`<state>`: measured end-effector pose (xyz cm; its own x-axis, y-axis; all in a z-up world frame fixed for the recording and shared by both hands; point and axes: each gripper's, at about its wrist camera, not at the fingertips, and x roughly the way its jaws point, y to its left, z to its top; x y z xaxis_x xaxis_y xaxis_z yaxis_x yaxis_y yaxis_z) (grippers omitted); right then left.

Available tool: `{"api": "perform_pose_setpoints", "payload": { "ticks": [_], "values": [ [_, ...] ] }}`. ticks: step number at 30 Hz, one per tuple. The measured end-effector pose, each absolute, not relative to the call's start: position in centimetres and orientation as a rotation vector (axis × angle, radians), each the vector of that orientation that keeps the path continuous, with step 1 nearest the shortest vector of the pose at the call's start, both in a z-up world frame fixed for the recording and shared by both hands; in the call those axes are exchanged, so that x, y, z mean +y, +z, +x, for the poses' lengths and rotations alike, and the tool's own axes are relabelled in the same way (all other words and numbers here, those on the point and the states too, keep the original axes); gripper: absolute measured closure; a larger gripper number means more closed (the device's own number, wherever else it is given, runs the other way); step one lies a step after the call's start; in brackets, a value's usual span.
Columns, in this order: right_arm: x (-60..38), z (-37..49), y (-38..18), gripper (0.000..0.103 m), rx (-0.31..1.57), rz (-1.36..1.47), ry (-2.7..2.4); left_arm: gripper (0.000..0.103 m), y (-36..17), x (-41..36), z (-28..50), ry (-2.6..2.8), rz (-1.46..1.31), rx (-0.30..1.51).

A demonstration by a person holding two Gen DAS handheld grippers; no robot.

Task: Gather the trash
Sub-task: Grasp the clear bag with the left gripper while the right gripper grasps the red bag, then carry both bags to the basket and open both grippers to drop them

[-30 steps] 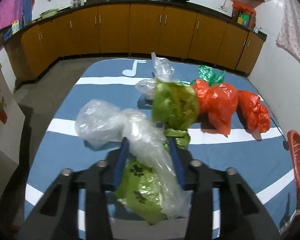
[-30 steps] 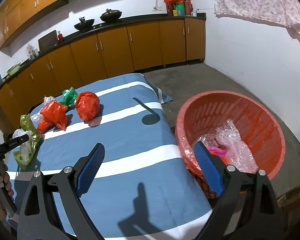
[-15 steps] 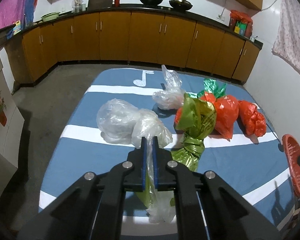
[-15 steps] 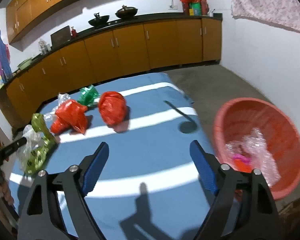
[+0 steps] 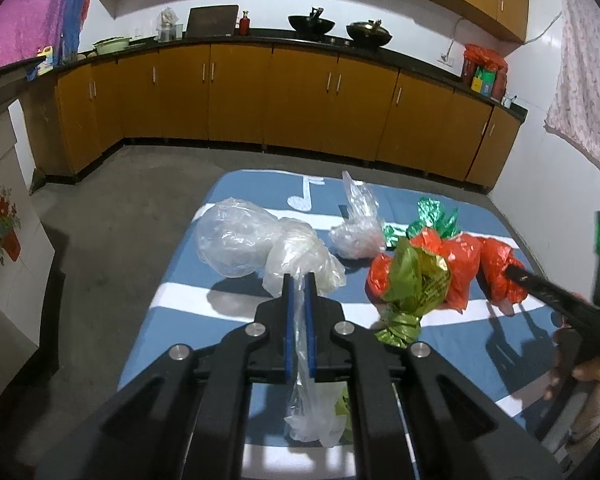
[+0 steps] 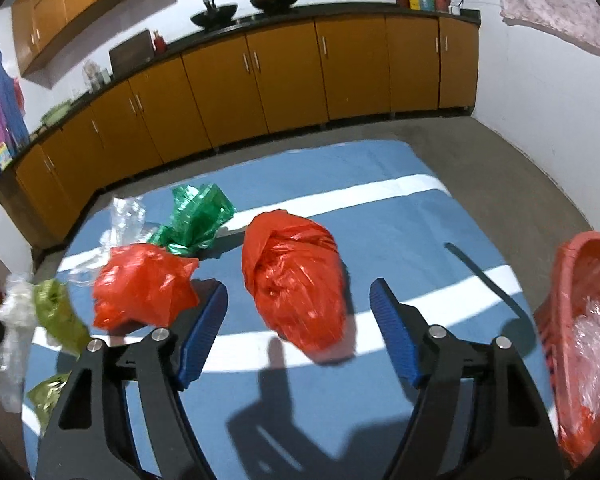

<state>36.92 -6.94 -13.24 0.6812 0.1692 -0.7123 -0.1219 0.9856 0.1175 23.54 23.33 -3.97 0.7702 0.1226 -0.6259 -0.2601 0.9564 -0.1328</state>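
— What have the left tongs (image 5: pixel 299 280) got?

— They are clenched on the neck of a clear bag (image 5: pixel 300 256). Its puffed top bulges just past the tips at 12 o'clock, and its tail hangs under the frame toward 6 o'clock, half hidden by the black arms. A scrap of green bag (image 5: pixel 343 408) peeks out beside that tail; whether it is pinched too, I cannot tell.

— And the right tongs (image 6: pixel 298 300)?

— Released and narrowing, with nothing pressed between the pads. The red bag (image 6: pixel 294 280) lies on the blue striped cloth (image 6: pixel 380 168) just ahead of them at 12 o'clock (its outline is smeared by blur).

— Where is the remaining trash?

— In the right view, a second red bag (image 6: pixel 144 284) sits at 9 o'clock of the first, with a shiny dark-green bag (image 6: pixel 196 216) behind it at about 11 o'clock. The red basket (image 6: pixel 568 272) is cut off by the frame edge at 3 o'clock, crumpled clear plastic (image 6: pixel 592 360) inside it. A second clear bag (image 5: pixel 356 224) lies farther back in the left view.
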Motion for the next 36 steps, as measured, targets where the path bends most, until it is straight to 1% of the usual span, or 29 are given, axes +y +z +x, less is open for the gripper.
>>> {"api": "perform_pose_setpoints", "payload": {
  "ticks": [1, 2, 3, 4, 6, 9, 13, 22, 28, 36],
  "values": [
    [-6.8, 37.2, -13.7, 0.041, 0.821, 0.055, 0.165, 0.096, -3.8, 23.3, 23.5, 0.211, -0.218, 0.655],
    [-6.9, 37.4, -14.1, 0.050, 0.836, 0.047, 0.165, 0.096, -3.5, 23.3, 23.5, 0.212, -0.219, 0.650],
    [-6.9, 37.4, -14.2, 0.055, 0.844, 0.045, 0.168, 0.096, -3.3, 23.3, 23.4, 0.210, -0.220, 0.645],
    [-7.1, 37.2, -14.4, 0.056, 0.843, 0.046, 0.177, 0.096, -3.1, 23.2, 23.3, 0.207, -0.220, 0.639],
    [-7.3, 36.5, -14.2, 0.064, 0.831, 0.033, 0.178, 0.096, -2.7, 23.1, 23.2, 0.198, -0.216, 0.631],
    [-7.8, 35.2, -13.8, 0.068, 0.816, 0.018, 0.189, 0.096, -2.2, 22.1, 23.1, 0.171, -0.217, 0.624],
    [-9.7, 32.7, -13.1, 0.068, 0.797, 0.026, 0.178, 0.096, -1.7, 20.5, 22.7, 0.126, -0.215, 0.616],
    [-15.2, 26.6, -10.5, 0.068, 0.758, 0.092, 0.121, 0.096, -0.4, 14.1, 22.1, -0.021, -0.170, 0.596],
    [-18.4, 22.4, -8.5, 0.068, 0.711, 0.125, 0.065, 0.096, -0.3, 9.9, 21.7, -0.109, -0.150, 0.602],
    [-22.3, 19.0, -6.7, 0.068, 0.663, 0.166, -0.003, 0.096, -0.4, 4.3, 22.0, -0.212, -0.109, 0.627]
  ]
}}
